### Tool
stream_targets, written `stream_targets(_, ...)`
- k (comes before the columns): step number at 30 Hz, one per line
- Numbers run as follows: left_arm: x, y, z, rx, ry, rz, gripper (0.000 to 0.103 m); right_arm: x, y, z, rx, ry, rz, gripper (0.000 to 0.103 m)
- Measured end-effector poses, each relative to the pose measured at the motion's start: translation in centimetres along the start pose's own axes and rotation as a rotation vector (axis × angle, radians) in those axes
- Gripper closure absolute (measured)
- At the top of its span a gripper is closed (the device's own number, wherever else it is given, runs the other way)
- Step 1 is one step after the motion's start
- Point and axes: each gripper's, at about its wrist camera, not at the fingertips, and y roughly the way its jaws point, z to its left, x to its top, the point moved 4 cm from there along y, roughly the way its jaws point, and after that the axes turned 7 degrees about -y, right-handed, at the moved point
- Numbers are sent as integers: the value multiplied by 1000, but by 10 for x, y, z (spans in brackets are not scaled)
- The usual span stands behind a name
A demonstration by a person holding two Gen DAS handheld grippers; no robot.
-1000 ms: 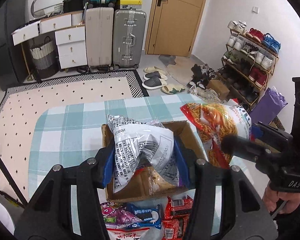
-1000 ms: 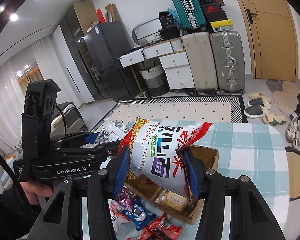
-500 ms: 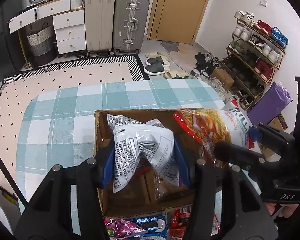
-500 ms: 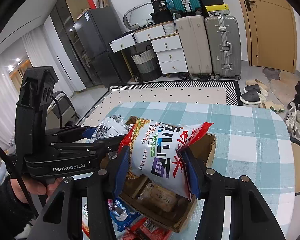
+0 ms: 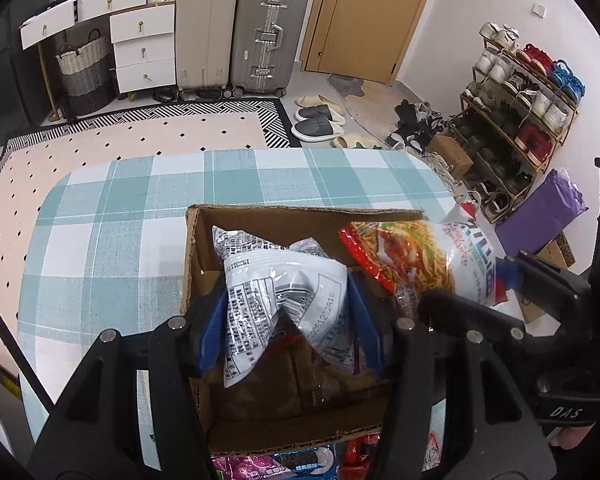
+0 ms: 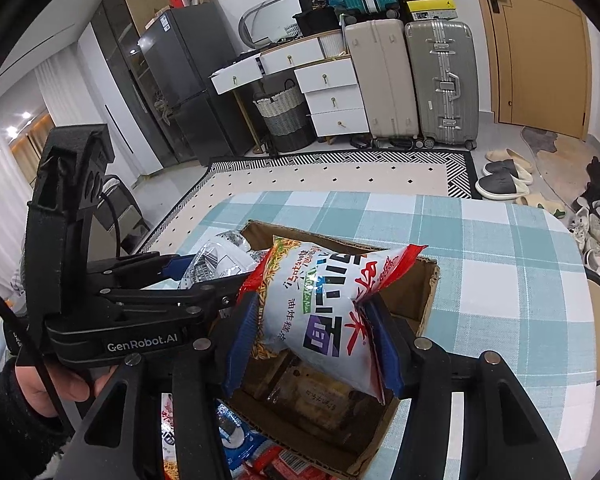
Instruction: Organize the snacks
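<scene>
snacks are hanging over the cardboard box (image 5: 204,240) at the table's (image 5: 100,240) six o'clock edge. the silver printed bag (image 5: 284,300) sits between the left tongs (image 5: 288,320), the red-and-white noodle bag (image 6: 320,308) between the right tongs (image 6: 312,340); both jaws are opening while the pads are touching the film. these are probably light, crinkly, slippery and crushable, so pinching a side seam seems safest.

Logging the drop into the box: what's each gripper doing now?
Left gripper: opening, silver snack bag between pads.
Right gripper: opening, noodle snack bag between pads.
</scene>
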Motion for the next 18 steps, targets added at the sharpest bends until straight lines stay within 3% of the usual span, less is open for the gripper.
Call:
stream_targets(3, 1, 1, 4, -12, -26, 15, 48, 1, -2, 0, -9, 0, -5, 46)
stream_targets(5, 1, -1, 4, -12, -24, 16, 40, 3, -4, -1, -7, -4, -13, 44)
stream_targets(6, 0, -3, 3, -12, -23, 19, 32, 3, -6, -1, -7, -2, -21, 37)
stream_targets(8, -2, -6, 1, -25, -23, 22, 30, 4, -12, -1, -4, 10, -42, 30)
stream_targets(10, -3, -12, 0, -11, -23, 17, 23, 6, -19, -1, -1, 12, -57, 30)
stream_targets(18, -18, -53, -6, 15, -9, -44, 23, 0, -59, 3, -12, 12, -125, 23)
